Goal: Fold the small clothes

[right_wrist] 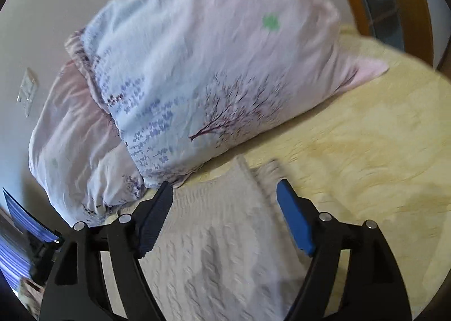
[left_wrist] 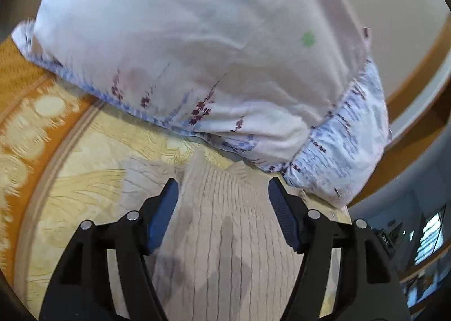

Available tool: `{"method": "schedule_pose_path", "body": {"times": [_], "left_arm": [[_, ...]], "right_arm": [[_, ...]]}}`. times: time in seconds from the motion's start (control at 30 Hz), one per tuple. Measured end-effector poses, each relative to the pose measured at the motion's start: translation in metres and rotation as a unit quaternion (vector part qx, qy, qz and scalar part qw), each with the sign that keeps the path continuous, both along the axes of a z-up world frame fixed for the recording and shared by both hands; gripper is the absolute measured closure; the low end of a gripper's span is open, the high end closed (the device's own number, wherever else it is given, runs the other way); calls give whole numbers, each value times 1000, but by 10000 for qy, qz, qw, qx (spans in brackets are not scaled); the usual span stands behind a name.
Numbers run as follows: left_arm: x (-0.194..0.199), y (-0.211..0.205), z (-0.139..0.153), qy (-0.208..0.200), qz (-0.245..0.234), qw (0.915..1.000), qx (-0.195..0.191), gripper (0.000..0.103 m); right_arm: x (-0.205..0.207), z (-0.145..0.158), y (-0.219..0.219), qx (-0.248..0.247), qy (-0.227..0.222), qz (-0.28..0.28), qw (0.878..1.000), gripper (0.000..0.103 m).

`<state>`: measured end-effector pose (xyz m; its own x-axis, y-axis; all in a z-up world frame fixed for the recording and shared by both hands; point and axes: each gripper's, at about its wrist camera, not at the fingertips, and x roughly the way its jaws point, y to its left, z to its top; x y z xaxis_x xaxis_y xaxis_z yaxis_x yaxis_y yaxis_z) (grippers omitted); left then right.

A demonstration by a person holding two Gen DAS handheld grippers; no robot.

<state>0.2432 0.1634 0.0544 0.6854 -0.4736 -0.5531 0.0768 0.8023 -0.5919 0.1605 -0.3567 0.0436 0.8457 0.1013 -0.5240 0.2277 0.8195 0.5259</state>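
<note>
Garment: I see a pale grey ribbed knit piece (left_wrist: 222, 236) lying flat on the bed, directly under and ahead of both pairs of fingers; in the right wrist view its far edge (right_wrist: 225, 236) carries a raised strip just past the fingertips, though blur keeps me from saying whether that is a fold or a hem.
Left fingers: the left gripper (left_wrist: 223, 197) has its blue-padded fingers spread, with nothing between them but the knit lying below; I cannot tell whether the tips touch the cloth.
Right fingers: the right gripper (right_wrist: 224, 202) is likewise spread and empty, poised above the same knit.
Bed: a yellow patterned bedspread with an orange border (left_wrist: 56, 129) carries the garment.
Pillow: a white floral-printed pillow (left_wrist: 197, 53) sits just beyond the fingertips, its lower edge close to the knit's far edge.
Risk, bedspread: closing too deep could pinch the bedspread along with the knit; the fold would then drag.
Risk, layers: I judge a shallow pinch might catch one layer only, leaving the fold crooked.
Risk, pillow: reaching further forward may nudge the pillow onto the garment.
Risk, unevenness: if the two hands lift unequally, the ribbed cloth may stretch askew.
</note>
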Motion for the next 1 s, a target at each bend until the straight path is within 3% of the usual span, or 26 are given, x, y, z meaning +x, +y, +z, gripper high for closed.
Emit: {"method": "schedule_pose_path", "body": {"times": [0.2, 0.37, 0.53, 0.77, 0.83, 0.9, 1.0], "left_arm": [[-41, 10, 6, -121, -254, 9984, 498, 38], [-65, 10, -2, -47, -373, 9956, 856, 40], [-74, 10, -16, 117, -436, 9954, 840, 47], [-78, 1, -32, 315, -572, 9941, 860, 64], [-79, -1, -34, 343, -574, 9935, 918, 72], [-79, -1, -37, 422, -580, 9927, 965, 94], [-80, 5, -39, 447, -561, 9941, 816, 96]], "right_arm": [[-37, -9, -8, -408, 301, 144, 9986, 53], [-57, -23, -1, -577, 558, 405, 9959, 57], [-64, -29, 9, -718, 633, 609, 9935, 62], [-63, -36, 19, -866, 764, 774, 9903, 73], [-63, -37, 22, -954, 755, 773, 9896, 85], [-64, -37, 24, -1013, 721, 778, 9892, 91], [-68, -30, 25, -1105, 621, 695, 9895, 92]]}}
